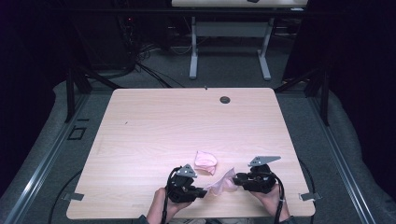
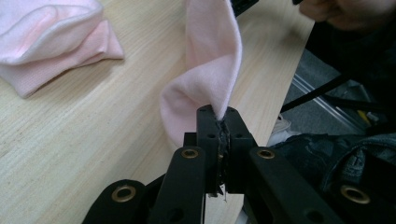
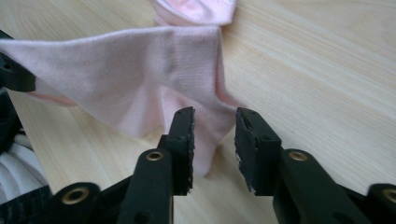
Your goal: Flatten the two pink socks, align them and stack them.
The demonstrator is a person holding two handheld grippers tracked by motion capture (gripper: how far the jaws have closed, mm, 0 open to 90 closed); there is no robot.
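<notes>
A pale pink sock (image 1: 223,183) is stretched just above the wooden table (image 1: 159,126) near its front edge, between my two grippers. My left gripper (image 1: 204,191) is shut on one end of it; in the left gripper view the cloth (image 2: 210,60) rises out of the closed jaws (image 2: 223,116). My right gripper (image 1: 235,178) is at the sock's other end. In the right gripper view its jaws (image 3: 215,121) stand apart, with the tip of the sock (image 3: 140,70) hanging between them, not pinched. A rolled pink sock bundle (image 1: 206,161) lies just beyond.
The table's front edge runs right below both hands, its right edge near the right gripper. A small dark grommet (image 1: 225,99) sits at the far side of the table. Another table's white legs (image 1: 193,46) stand on the floor beyond.
</notes>
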